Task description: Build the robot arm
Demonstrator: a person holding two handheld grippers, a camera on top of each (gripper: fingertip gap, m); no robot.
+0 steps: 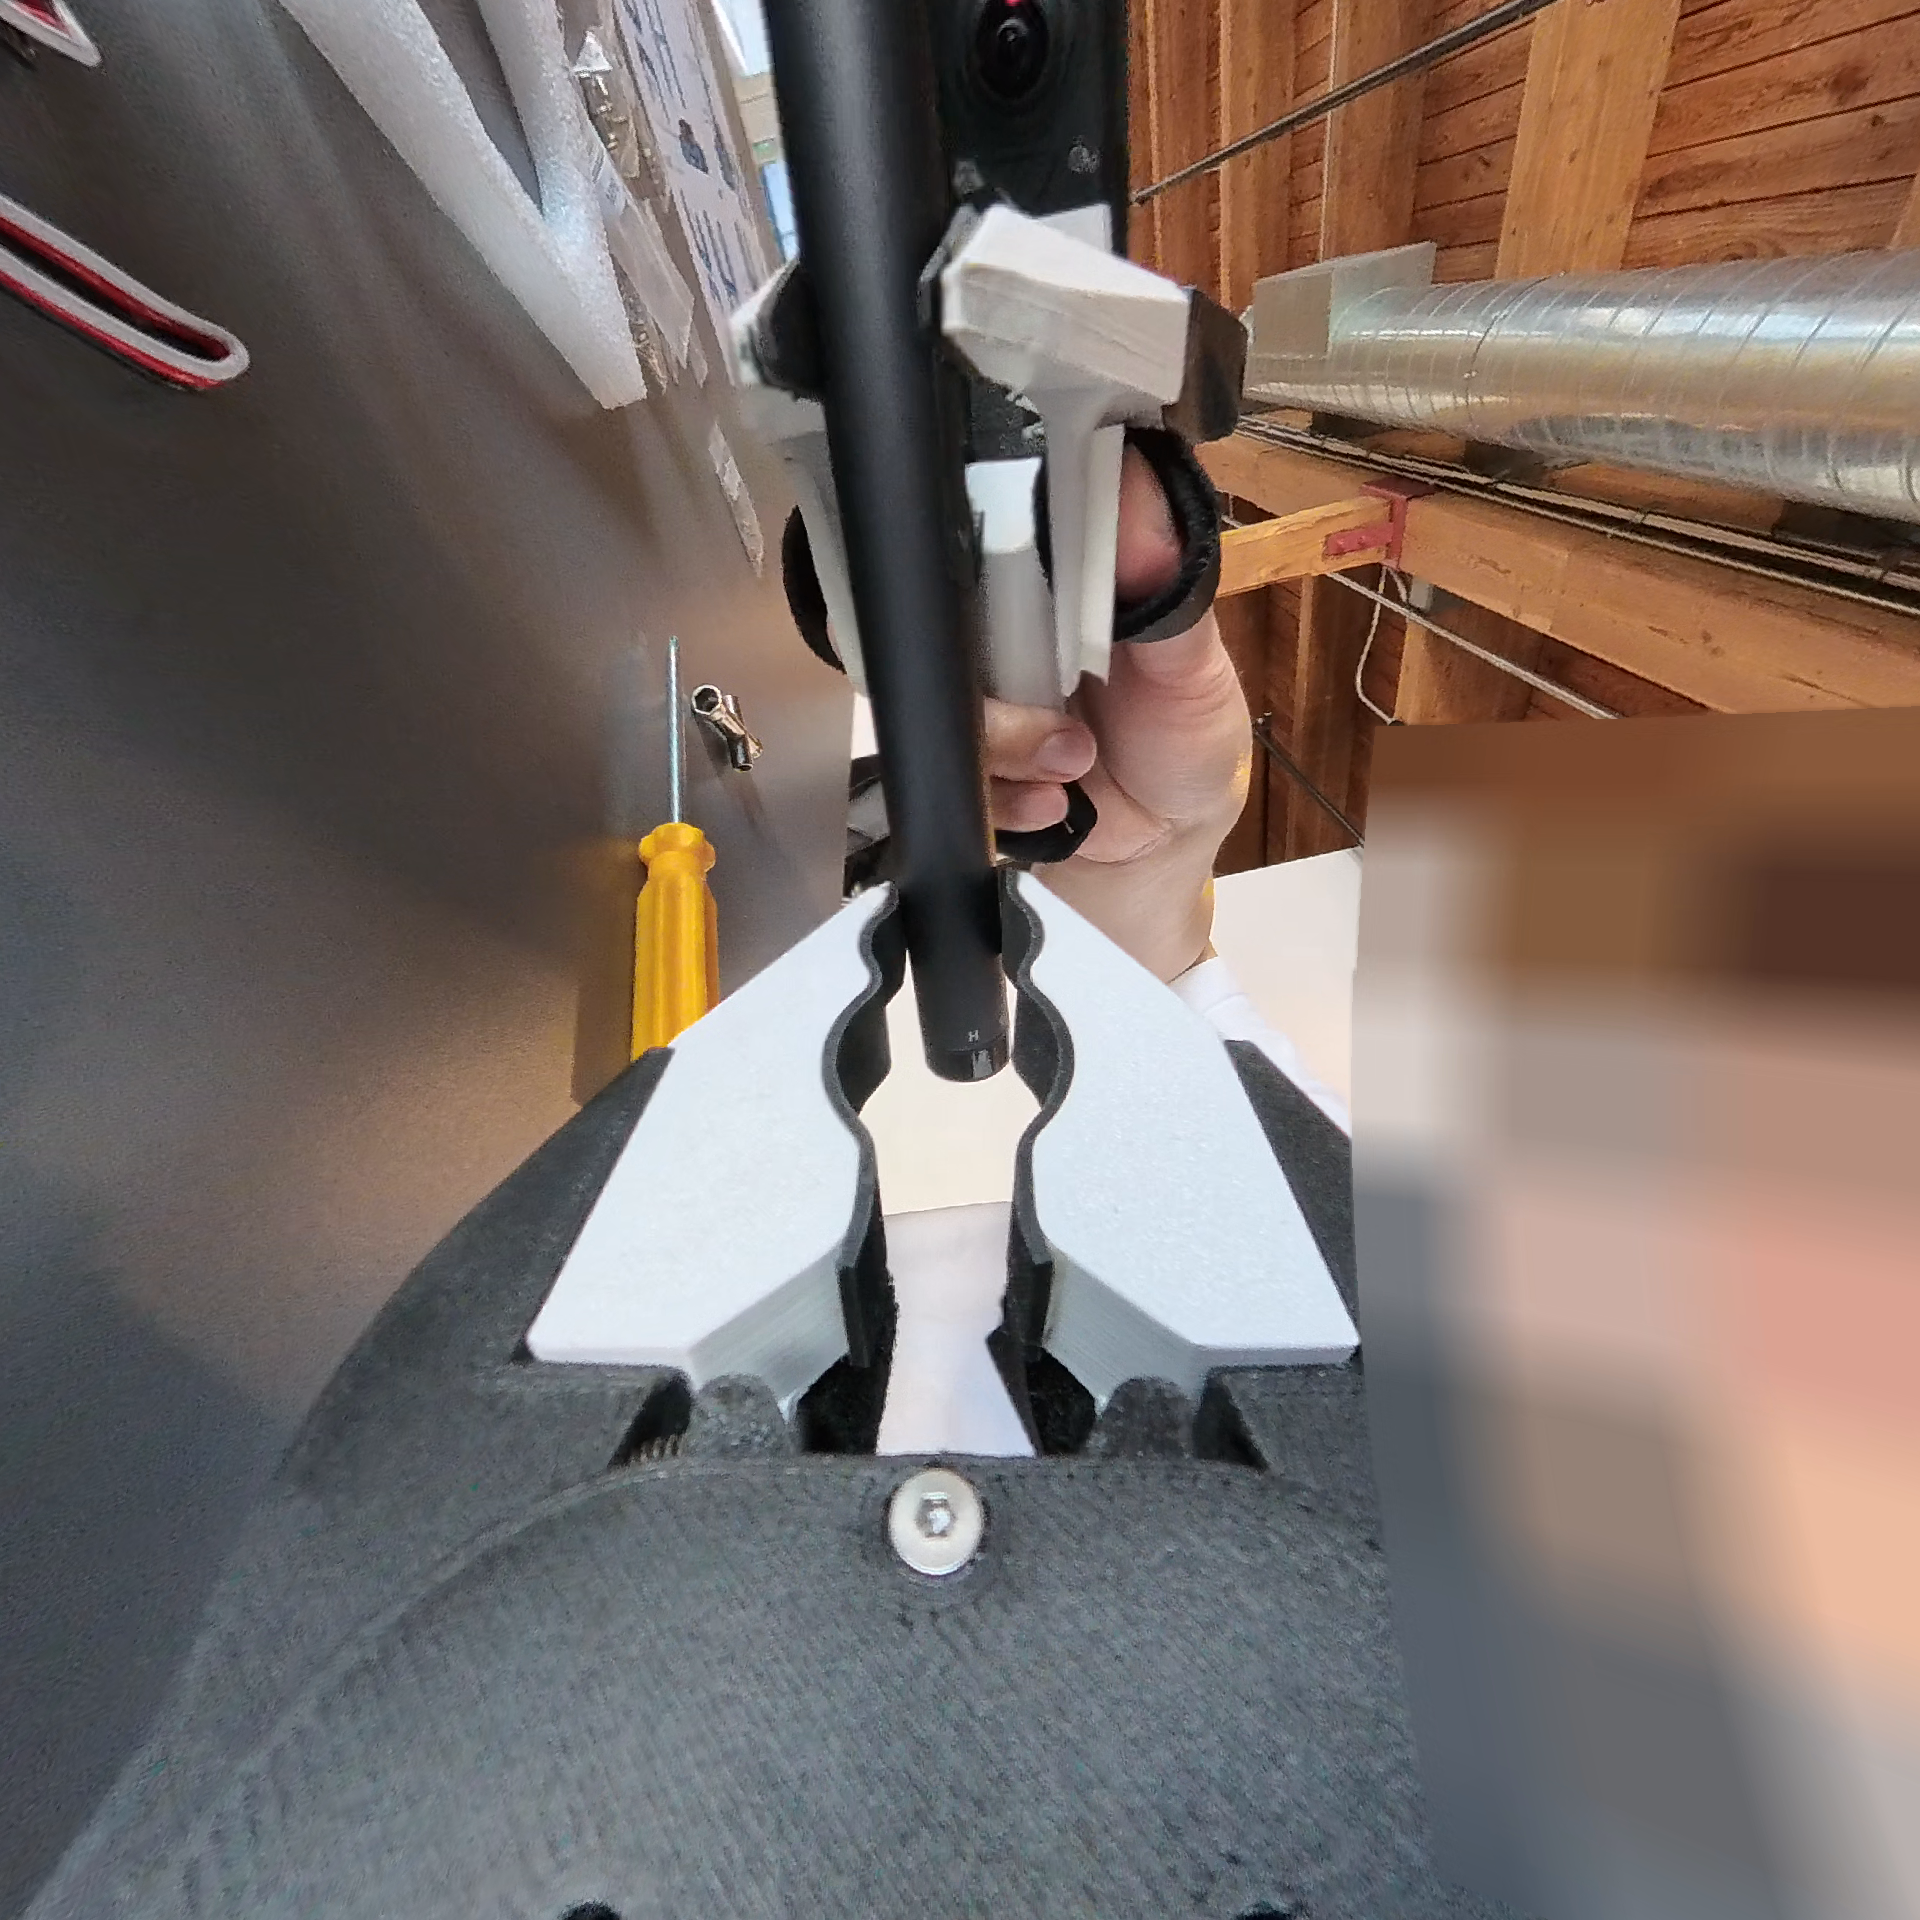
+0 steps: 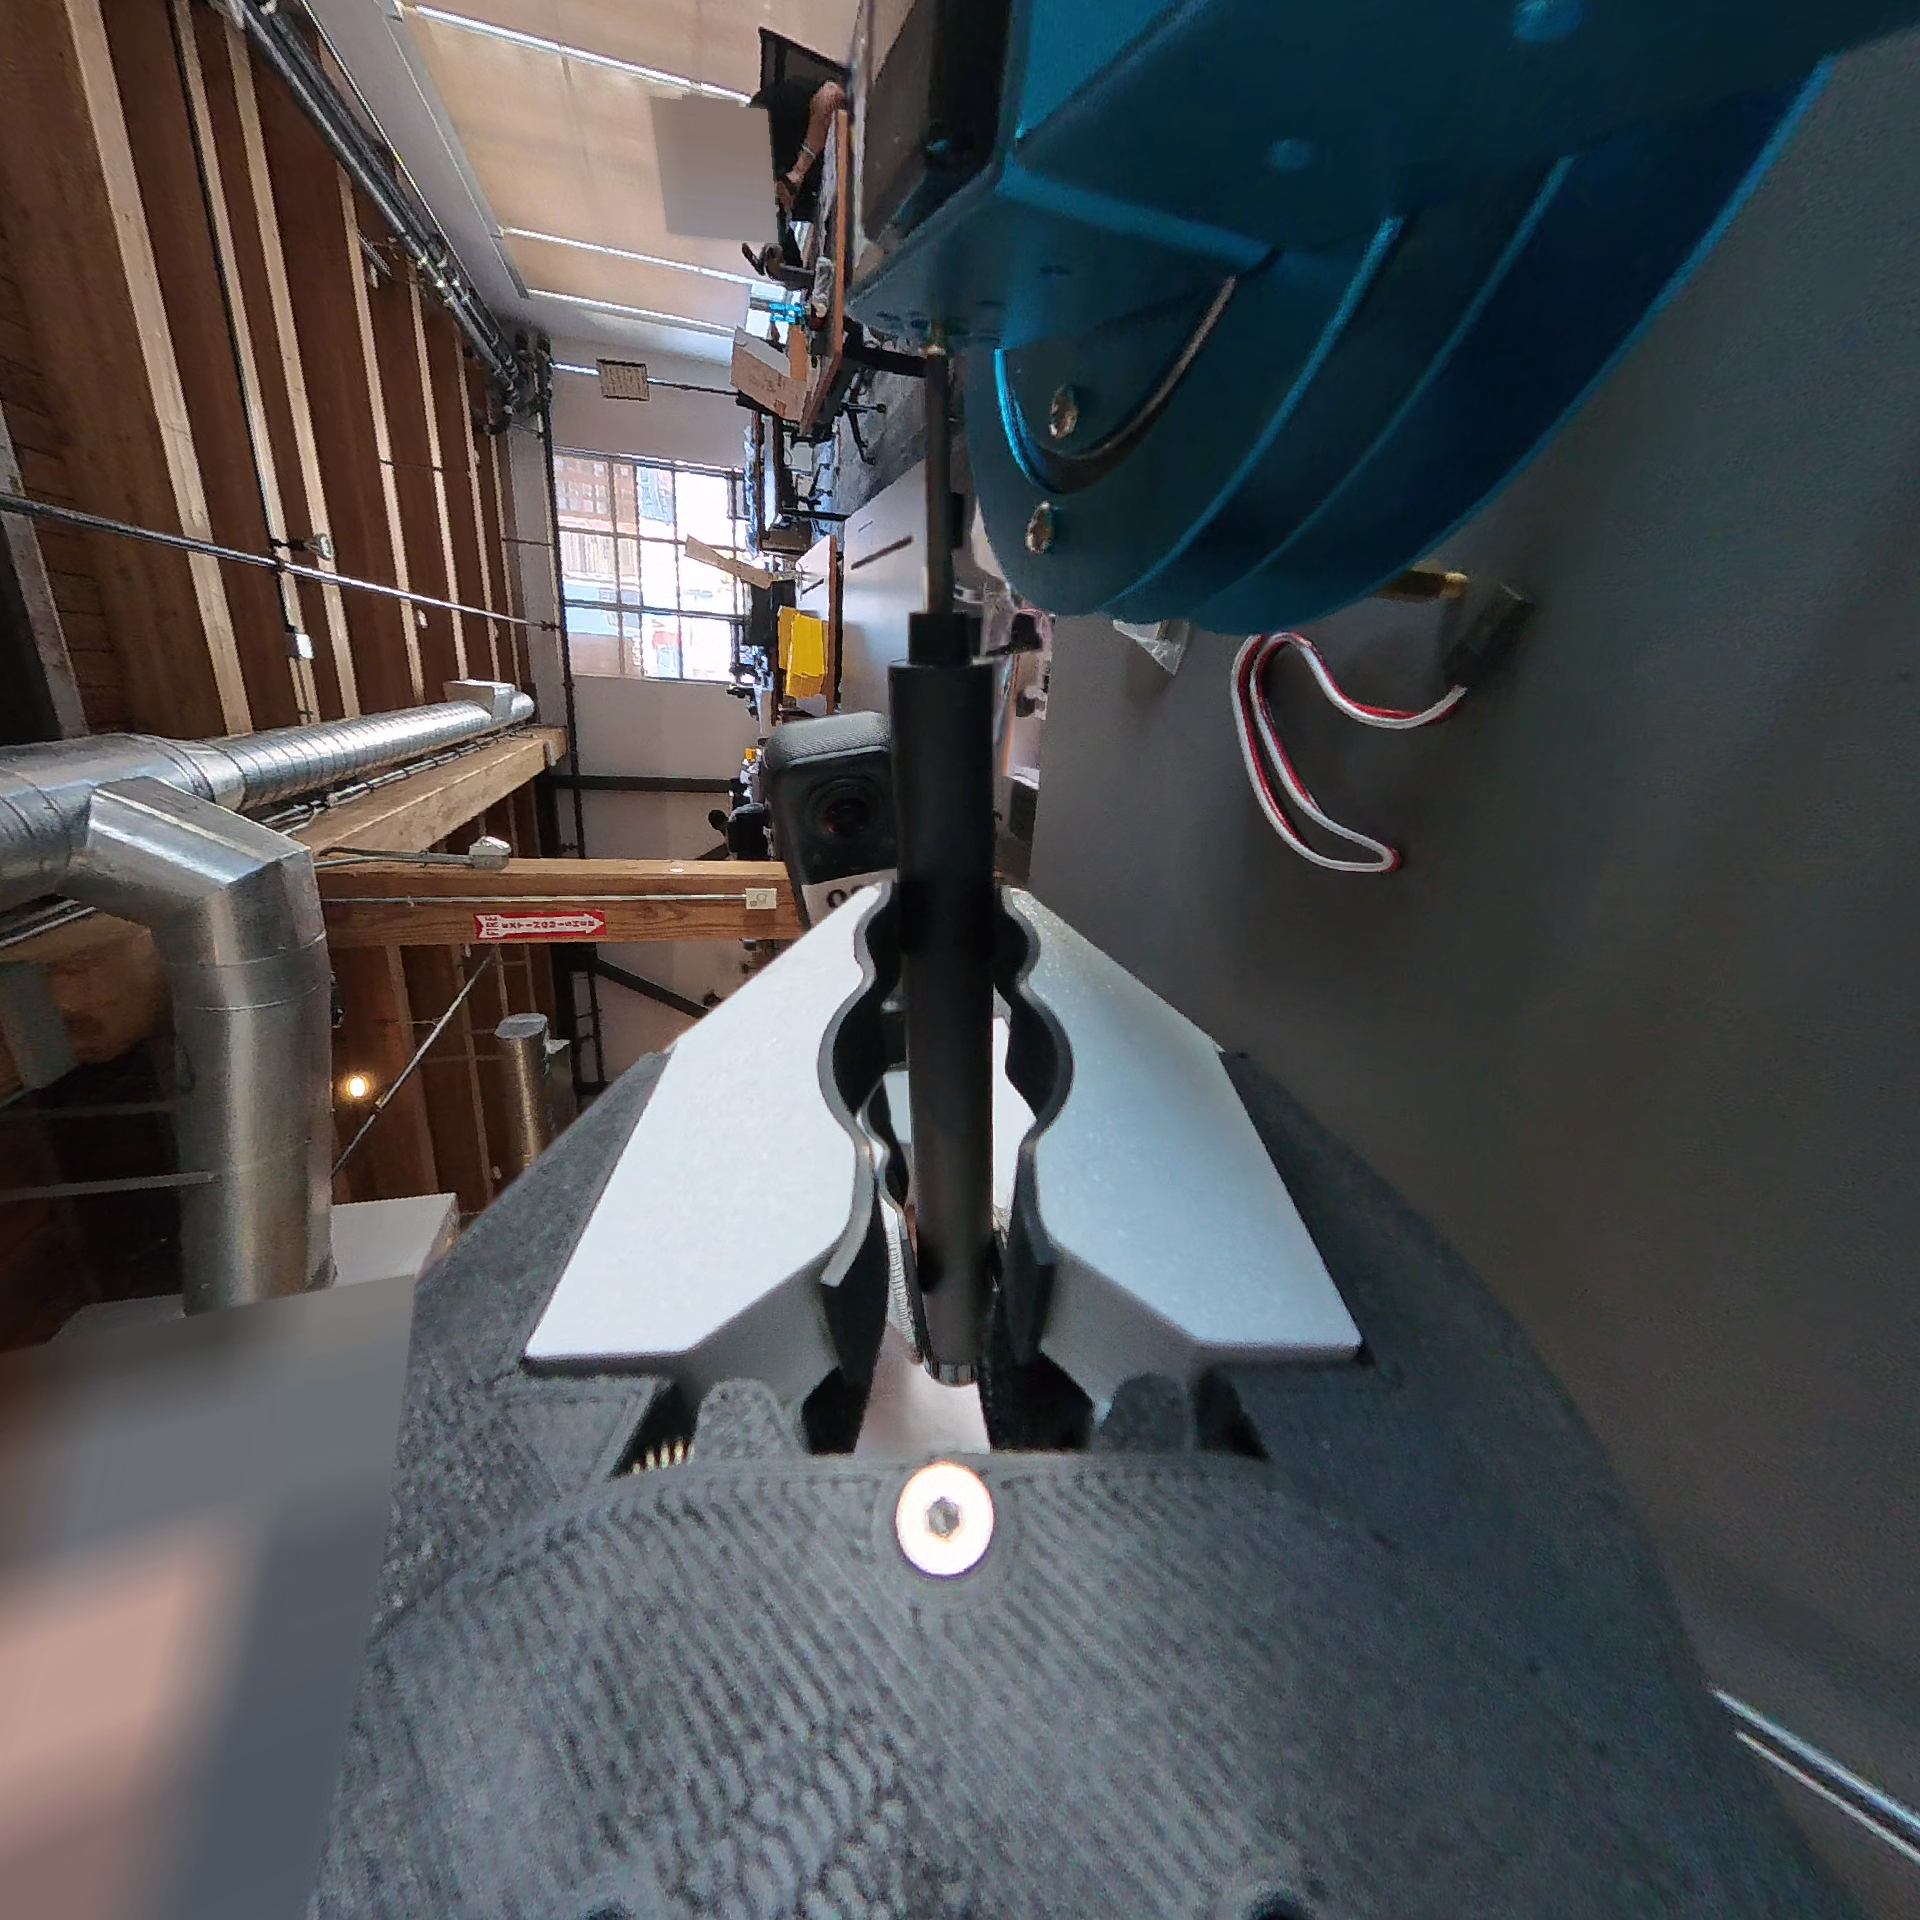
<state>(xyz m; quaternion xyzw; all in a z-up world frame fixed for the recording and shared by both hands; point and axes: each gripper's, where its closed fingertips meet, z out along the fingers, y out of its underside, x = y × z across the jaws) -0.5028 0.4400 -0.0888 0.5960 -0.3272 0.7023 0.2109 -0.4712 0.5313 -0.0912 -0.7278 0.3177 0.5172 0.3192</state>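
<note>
Both grippers face each other and hold one black screwdriver (image 1: 894, 623). My left gripper (image 1: 954, 914) is shut on the handle close to its butt end. A hand (image 1: 1153, 790) holds the right gripper beyond it, one of whose white fingers (image 1: 1060, 312) shows. In the right wrist view my right gripper (image 2: 948, 920) is shut on the screwdriver handle (image 2: 935, 748). The thin shaft (image 2: 938, 468) reaches a small brass fitting on a blue housing (image 2: 1299, 312). The left gripper's camera (image 2: 836, 816) shows just behind the handle.
A yellow screwdriver (image 1: 675, 935), a small metal fitting (image 1: 727, 727) and a red-and-white wire loop (image 1: 114, 301) lie on the grey table (image 1: 312, 727). The wire loop (image 2: 1320, 769) lies near the blue housing. White foam pieces (image 1: 499, 156) lie farther off. My right fingertips sit around 9 centimetres from my left ones.
</note>
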